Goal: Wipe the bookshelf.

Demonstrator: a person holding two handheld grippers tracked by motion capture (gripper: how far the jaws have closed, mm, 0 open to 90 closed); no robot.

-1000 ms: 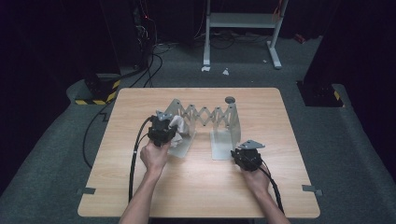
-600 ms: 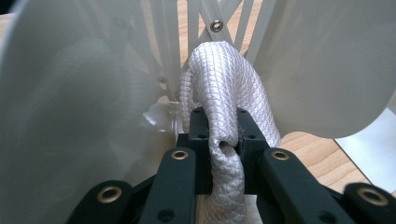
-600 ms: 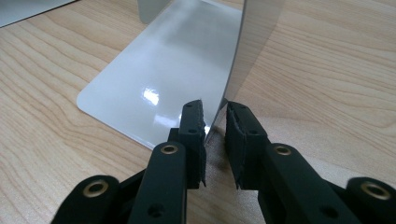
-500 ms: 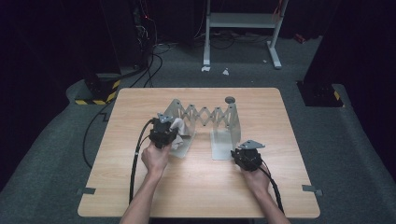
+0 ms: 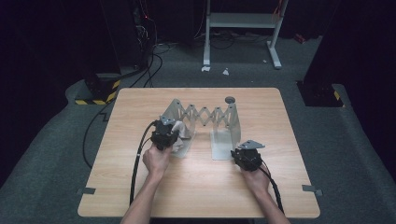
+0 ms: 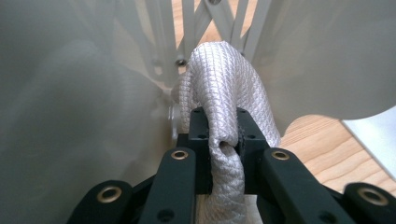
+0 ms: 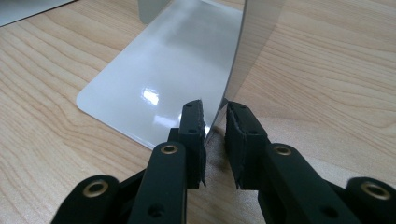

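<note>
Two grippers work at a grey metal expanding rack (image 5: 205, 122) standing mid-table (image 5: 140, 186) in the high view. Left gripper (image 5: 169, 132) sits at the rack's left end plate, a white cloth (image 5: 179, 127) at its tip. Right gripper (image 5: 242, 151) sits at the near edge of the rack's right end plate.

Left gripper view: jaws clamped on the white woven cloth (image 6: 224, 112), which humps up over the jaw tips, just in front of the rack's lattice (image 6: 196, 28).

Right gripper view: jaws straddle the upright edge of the rack's right plate (image 7: 247, 51), nearly closed; whether the pads press it, cannot tell. The plate's flat foot (image 7: 163, 74) lies on the wood.
</note>
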